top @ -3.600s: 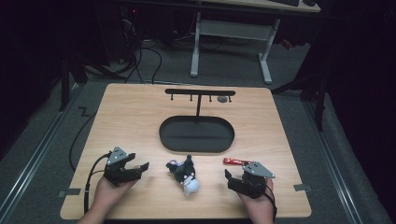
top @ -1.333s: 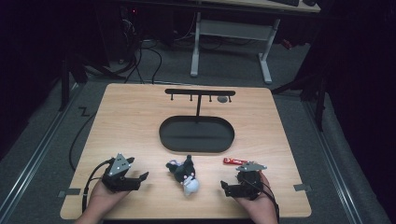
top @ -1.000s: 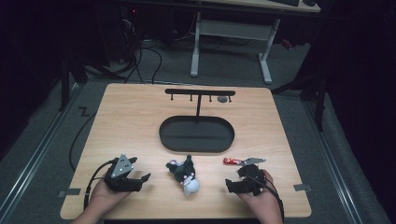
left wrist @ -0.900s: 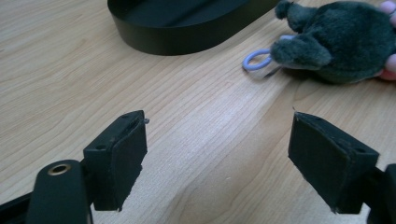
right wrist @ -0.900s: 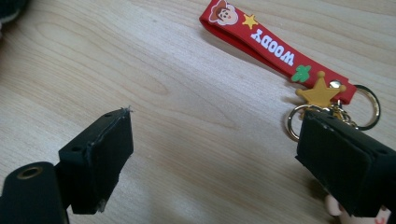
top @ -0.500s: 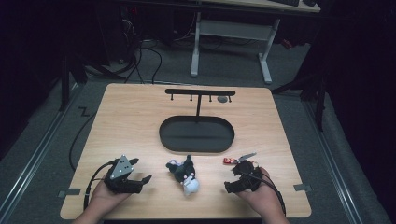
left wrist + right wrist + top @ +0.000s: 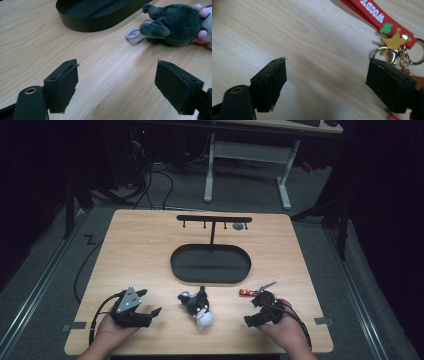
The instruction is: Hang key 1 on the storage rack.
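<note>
A dark grey and white plush toy point(image 7: 197, 306) lies at the front middle of the wooden table, with a pale blue ring point(image 7: 132, 35) at its head. My left gripper point(image 7: 151, 301) rests left of it, open, with bare wood between its pads point(image 7: 63, 85). A red strap keychain point(image 7: 246, 292) with a gold star charm point(image 7: 395, 40) lies to the right. My right gripper point(image 7: 251, 309) sits just in front of it, open. Its jaws have just been closing a little, with only bare table between them point(image 7: 327, 85). The gold clasp lies beside one pad point(image 7: 387, 85).
A black oval tray point(image 7: 210, 264) sits mid-table, and its wall point(image 7: 100, 21) is ahead of the left gripper. From the tray's far rim rises a black T-shaped rack with hooks point(image 7: 214, 219), with a small grey object point(image 7: 239, 226) under its right end. The table edge point(image 7: 200, 351) runs close under both hands.
My right gripper has tipped and turned beside the red keychain, its grey plate now tilted up. My left gripper turned slightly toward the plush earlier, then stayed still.
</note>
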`<control>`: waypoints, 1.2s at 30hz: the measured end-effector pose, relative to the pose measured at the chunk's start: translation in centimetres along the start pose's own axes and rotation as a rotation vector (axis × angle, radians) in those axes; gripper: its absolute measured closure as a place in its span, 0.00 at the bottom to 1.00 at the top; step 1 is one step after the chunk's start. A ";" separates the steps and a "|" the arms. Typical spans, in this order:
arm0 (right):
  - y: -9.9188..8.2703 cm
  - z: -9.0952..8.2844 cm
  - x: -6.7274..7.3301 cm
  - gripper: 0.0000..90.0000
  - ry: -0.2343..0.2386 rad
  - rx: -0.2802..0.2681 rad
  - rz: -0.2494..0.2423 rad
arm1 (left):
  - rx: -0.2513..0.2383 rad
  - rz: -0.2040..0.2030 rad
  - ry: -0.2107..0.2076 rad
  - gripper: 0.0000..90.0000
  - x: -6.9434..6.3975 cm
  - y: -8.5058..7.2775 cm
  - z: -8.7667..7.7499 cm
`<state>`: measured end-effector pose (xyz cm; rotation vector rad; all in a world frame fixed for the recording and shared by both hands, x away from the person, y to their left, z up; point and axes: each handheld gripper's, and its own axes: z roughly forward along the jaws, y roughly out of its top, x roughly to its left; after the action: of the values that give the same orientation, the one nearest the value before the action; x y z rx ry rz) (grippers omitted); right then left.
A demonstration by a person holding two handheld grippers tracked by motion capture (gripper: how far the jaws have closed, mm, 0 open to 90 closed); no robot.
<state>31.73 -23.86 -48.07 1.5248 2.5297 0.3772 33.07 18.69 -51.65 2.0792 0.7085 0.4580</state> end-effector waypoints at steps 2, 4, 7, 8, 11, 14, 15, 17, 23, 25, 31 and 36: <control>-0.2 -0.1 -0.3 0.18 -0.010 0.011 0.003 | 0.002 -0.002 -0.002 0.21 0.1 0.0 0.1; -0.5 -0.3 -0.7 0.18 -0.017 0.009 0.011 | 0.002 0.000 0.000 0.21 0.1 0.1 0.1; -0.8 -0.6 -1.2 0.18 -0.031 0.010 0.023 | -0.003 0.000 -0.001 0.21 0.0 0.1 -0.1; -0.9 -0.7 -1.4 0.19 -0.029 0.009 0.021 | -0.004 0.000 -0.001 0.21 0.0 0.1 -0.1; -1.2 -1.0 -1.9 0.19 -0.032 0.016 0.035 | -0.002 0.004 -0.005 0.21 0.0 0.1 -0.1; -1.5 -1.5 -2.3 0.19 -0.039 0.027 0.044 | -0.001 0.005 -0.009 0.21 0.0 0.1 -0.2; -1.6 -1.6 -2.4 0.19 -0.044 0.026 0.044 | 0.003 0.006 -0.010 0.21 0.0 0.0 -0.1; -1.7 -2.0 -2.6 0.20 -0.046 0.020 0.045 | 0.007 0.005 -0.011 0.21 0.0 0.0 -0.1; -2.3 -2.7 -3.6 0.20 -0.049 0.025 0.066 | 0.003 0.003 -0.010 0.21 0.2 0.0 -0.1; -2.5 -2.8 -4.0 0.21 -0.055 0.032 0.072 | 0.001 0.005 -0.010 0.21 0.2 0.0 -0.1; -3.0 -2.3 -5.0 0.22 -0.056 0.036 0.086 | 0.009 0.008 -0.017 0.21 0.1 0.1 0.1; -3.1 -1.6 -5.9 0.27 -0.050 0.059 0.094 | 0.010 0.013 -0.017 0.21 0.1 0.0 0.2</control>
<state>31.42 -30.65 -47.46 1.6573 2.4579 0.2753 33.24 18.59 -51.73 2.0962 0.6888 0.4444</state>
